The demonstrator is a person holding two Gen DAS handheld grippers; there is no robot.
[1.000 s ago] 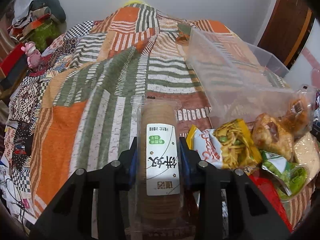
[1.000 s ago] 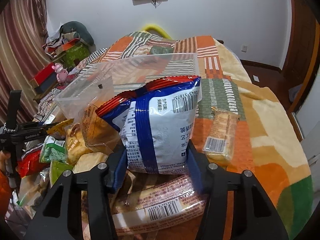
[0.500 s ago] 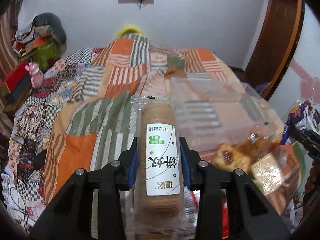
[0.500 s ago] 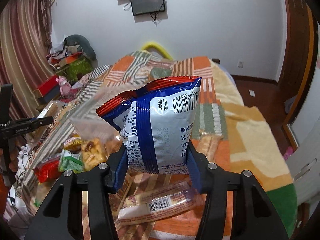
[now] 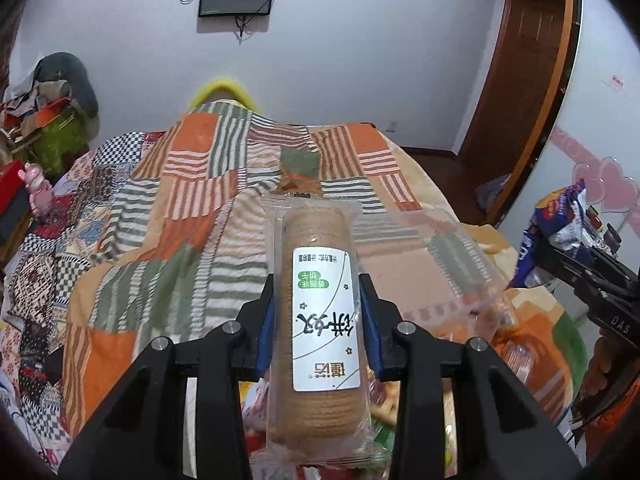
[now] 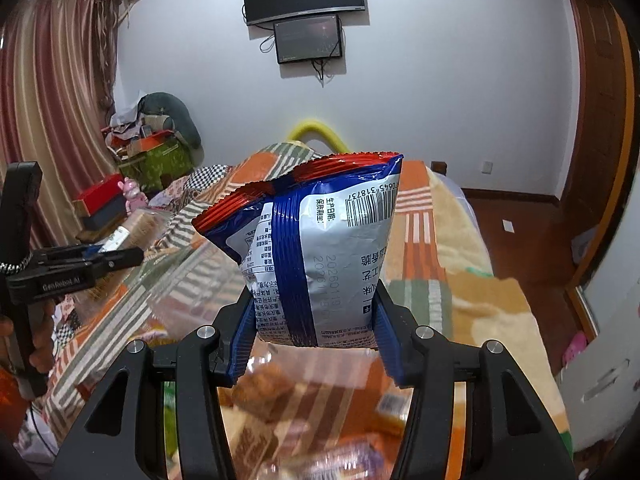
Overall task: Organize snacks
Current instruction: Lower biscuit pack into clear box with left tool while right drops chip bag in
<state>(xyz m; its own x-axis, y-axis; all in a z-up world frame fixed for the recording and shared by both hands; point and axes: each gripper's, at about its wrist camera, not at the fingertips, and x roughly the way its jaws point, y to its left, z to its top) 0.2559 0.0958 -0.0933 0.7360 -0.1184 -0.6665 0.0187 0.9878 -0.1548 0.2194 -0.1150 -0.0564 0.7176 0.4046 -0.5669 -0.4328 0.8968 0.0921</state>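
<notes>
My left gripper [image 5: 316, 320] is shut on a clear sleeve of round biscuits [image 5: 320, 320] with a white label, held up over the bed. In the right wrist view my right gripper [image 6: 314, 320] is shut on a blue, silver and red snack bag [image 6: 320, 248], also raised. A clear plastic bin [image 5: 432, 264] stands on the patchwork quilt [image 5: 168, 216], just beyond and right of the biscuits. Blurred loose snack packs [image 6: 280, 404] lie below the right gripper. Each wrist view shows the other gripper at its edge: the right one [image 5: 560, 240] with its bag, the left one [image 6: 116, 248] with the biscuits.
The clear bin [image 6: 188, 280] also shows left of the snack bag. A pink toy [image 5: 38, 188], red boxes and piled clothes [image 6: 160, 136] crowd the bed's left side. Two screens [image 6: 304, 12] hang on the far wall. A wooden door [image 5: 520, 80] is at right.
Both grippers have risen with their packs still held, and both views have tilted up to show the wall and screens. The snack pile has dropped toward the lower edge.
</notes>
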